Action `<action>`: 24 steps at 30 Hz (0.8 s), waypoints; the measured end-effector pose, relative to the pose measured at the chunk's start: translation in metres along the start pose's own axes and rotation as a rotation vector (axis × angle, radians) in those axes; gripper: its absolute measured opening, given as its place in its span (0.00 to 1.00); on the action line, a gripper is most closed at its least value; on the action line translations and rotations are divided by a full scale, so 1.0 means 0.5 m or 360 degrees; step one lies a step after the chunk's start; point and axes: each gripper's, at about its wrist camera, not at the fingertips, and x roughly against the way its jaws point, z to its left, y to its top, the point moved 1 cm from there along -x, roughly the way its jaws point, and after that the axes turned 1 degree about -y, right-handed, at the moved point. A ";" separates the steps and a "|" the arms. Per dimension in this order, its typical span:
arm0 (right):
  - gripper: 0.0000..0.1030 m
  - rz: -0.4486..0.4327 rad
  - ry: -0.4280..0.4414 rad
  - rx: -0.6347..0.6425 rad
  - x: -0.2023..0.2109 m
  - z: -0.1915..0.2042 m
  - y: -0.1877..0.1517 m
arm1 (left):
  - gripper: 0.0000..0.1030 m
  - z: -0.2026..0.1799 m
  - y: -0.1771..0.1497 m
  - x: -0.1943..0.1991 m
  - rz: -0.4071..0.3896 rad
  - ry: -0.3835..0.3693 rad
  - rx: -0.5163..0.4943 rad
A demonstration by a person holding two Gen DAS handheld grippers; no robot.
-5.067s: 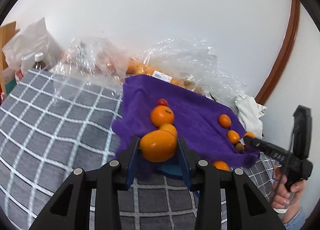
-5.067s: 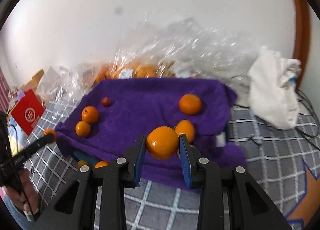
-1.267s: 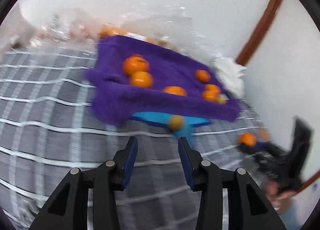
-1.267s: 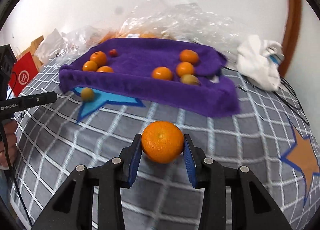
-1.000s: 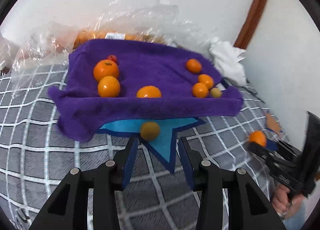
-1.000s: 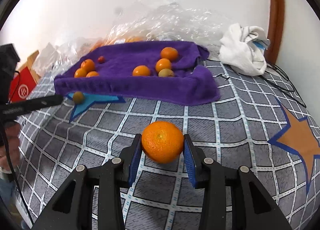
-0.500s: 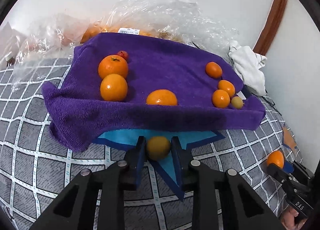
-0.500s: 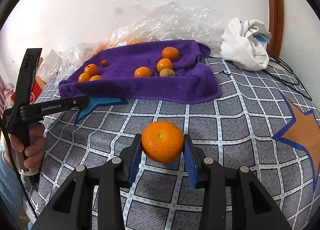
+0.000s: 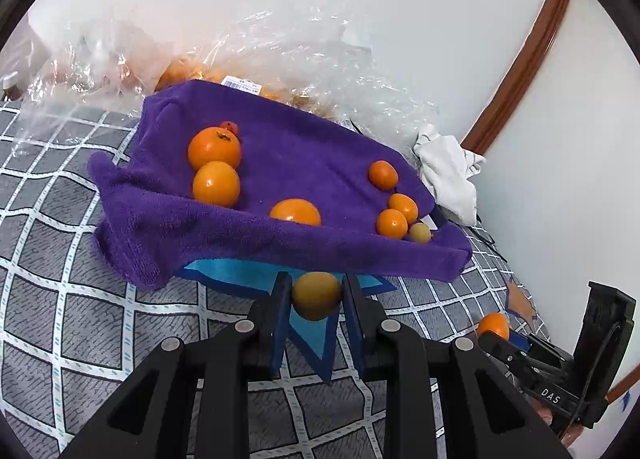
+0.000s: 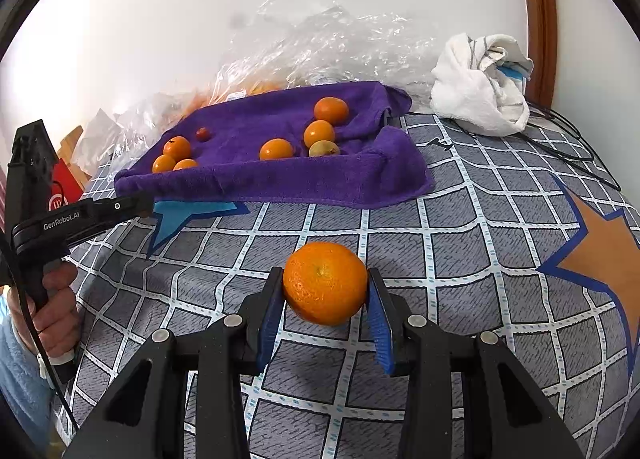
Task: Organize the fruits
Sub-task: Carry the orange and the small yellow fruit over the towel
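A purple towel tray (image 9: pixel 280 243) (image 10: pixel 280 183) on the checked bedspread holds several oranges (image 9: pixel 216 184) (image 10: pixel 330 110) and a small red fruit (image 9: pixel 229 126). My left gripper (image 9: pixel 316 299) is shut on a small dull-yellow fruit (image 9: pixel 316 295) just in front of the tray's near edge, over a blue star patch (image 9: pixel 312 333). My right gripper (image 10: pixel 325 295) is shut on a large orange (image 10: pixel 325 283) and holds it above the bedspread, well in front of the tray. The right gripper also shows in the left wrist view (image 9: pixel 494 333).
Clear plastic bags (image 10: pixel 328 43) with more fruit lie behind the tray against the wall. A crumpled white cloth (image 10: pixel 480 87) and cables (image 10: pixel 576 139) are at the right. A red box (image 10: pixel 60 187) sits at the far left.
My left gripper has closed on the small yellow fruit below the tray's edge. My right gripper has kept holding the large orange and drawn slightly back from the tray.
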 end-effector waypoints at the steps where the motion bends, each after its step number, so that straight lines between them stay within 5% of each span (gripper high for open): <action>1: 0.39 -0.0001 0.0002 -0.0003 0.000 -0.001 0.000 | 0.24 -0.002 -0.001 0.002 -0.0009 0.0004 0.0000; 6: 0.39 -0.0078 0.0034 -0.0013 0.020 -0.003 -0.001 | 0.24 -0.005 0.002 0.017 -0.0058 0.0031 -0.0026; 15: 0.39 -0.0002 -0.0022 0.0006 0.003 0.002 0.009 | 0.24 0.013 0.018 0.042 -0.0161 0.0150 -0.0012; 24: 0.39 -0.0031 -0.0011 -0.0068 0.012 0.000 0.054 | 0.24 0.031 0.018 0.041 -0.0133 0.0200 0.0021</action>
